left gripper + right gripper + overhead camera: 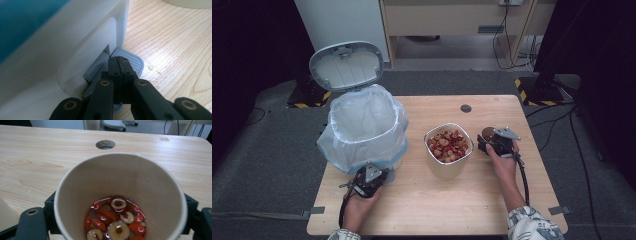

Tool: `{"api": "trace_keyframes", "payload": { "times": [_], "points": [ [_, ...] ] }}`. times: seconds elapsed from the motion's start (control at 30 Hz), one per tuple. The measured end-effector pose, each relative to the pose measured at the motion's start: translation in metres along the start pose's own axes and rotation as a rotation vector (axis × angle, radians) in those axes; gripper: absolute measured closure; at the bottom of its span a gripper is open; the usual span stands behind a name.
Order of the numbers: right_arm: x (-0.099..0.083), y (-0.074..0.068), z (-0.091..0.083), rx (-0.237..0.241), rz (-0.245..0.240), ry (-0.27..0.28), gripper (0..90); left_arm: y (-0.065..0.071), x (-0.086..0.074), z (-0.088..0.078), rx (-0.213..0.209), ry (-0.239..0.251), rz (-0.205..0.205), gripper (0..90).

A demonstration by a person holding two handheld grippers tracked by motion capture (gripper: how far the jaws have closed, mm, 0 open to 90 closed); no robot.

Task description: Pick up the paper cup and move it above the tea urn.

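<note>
My left gripper (362, 181) sits at the near left of the table (422, 200), its jaws clenched together with nothing between them. In the left gripper view the closed tips rest on the grey ribbed foot pedal (128, 60) at the base of the white bin (362, 130); they appear to touch it, pressing from above. The bin stands at the left of the table, lined with a pale plastic bag (357, 145), and its lid (346, 65) stands open and upright at the far side.

My right gripper (486, 142) is at the right of the table, just right of the white container (449, 147) that holds red and pale sliced fruit. Its jaws grasp a paper cup (120, 195) by its sides, one jaw on each side of the wall, as the right gripper view shows. The cup stands upright, or nearly so. At its bottom lies a wet heap of red pieces and pale rings (115, 220), the same sort as in the container. In the high view the cup appears as a brown round shape at the gripper's far end, close to the container but apart from it.

Beyond the cup, the table has a round cable hole (105, 144) near its far edge.
</note>
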State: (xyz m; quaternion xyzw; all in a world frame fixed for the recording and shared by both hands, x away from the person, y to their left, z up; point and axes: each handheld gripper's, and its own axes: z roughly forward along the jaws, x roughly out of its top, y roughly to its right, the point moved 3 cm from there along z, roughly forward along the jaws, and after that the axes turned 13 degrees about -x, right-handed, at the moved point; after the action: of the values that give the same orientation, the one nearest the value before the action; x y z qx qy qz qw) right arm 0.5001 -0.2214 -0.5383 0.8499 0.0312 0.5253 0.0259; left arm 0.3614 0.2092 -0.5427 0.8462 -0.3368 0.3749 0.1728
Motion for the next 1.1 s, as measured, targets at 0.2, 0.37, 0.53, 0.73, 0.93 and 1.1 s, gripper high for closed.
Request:
{"api": "trace_keyframes", "payload": {
  "times": [0.2, 0.37, 0.53, 0.73, 0.93, 1.1],
  "points": [
    [0.000, 0.002, -0.001, 0.015, -0.005, 0.012, 26.7, 0.000, 0.000, 0.000, 0.000, 0.002, 0.000, 88.8],
    [0.004, 0.006, -0.005, 0.041, -0.029, 0.033, 29.8, 0.000, 0.000, 0.000, 0.000, 0.000, 0.000, 88.7],
    [0.016, 0.011, -0.017, 0.059, -0.065, 0.061, 30.3, 0.000, 0.000, 0.000, 0.002, -0.002, 0.000, 88.7],
    [0.033, 0.019, -0.030, 0.073, -0.098, 0.089, 30.4, 0.000, 0.000, 0.000, 0.004, -0.003, 0.001, 88.8],
    [0.048, 0.024, -0.040, 0.084, -0.140, 0.111, 30.7, 0.001, 0.000, 0.000, 0.004, -0.003, 0.001, 88.8],
    [0.058, 0.023, -0.046, 0.093, -0.180, 0.122, 30.8, 0.001, 0.000, 0.000, 0.004, -0.003, 0.001, 88.7]
  ]
}}
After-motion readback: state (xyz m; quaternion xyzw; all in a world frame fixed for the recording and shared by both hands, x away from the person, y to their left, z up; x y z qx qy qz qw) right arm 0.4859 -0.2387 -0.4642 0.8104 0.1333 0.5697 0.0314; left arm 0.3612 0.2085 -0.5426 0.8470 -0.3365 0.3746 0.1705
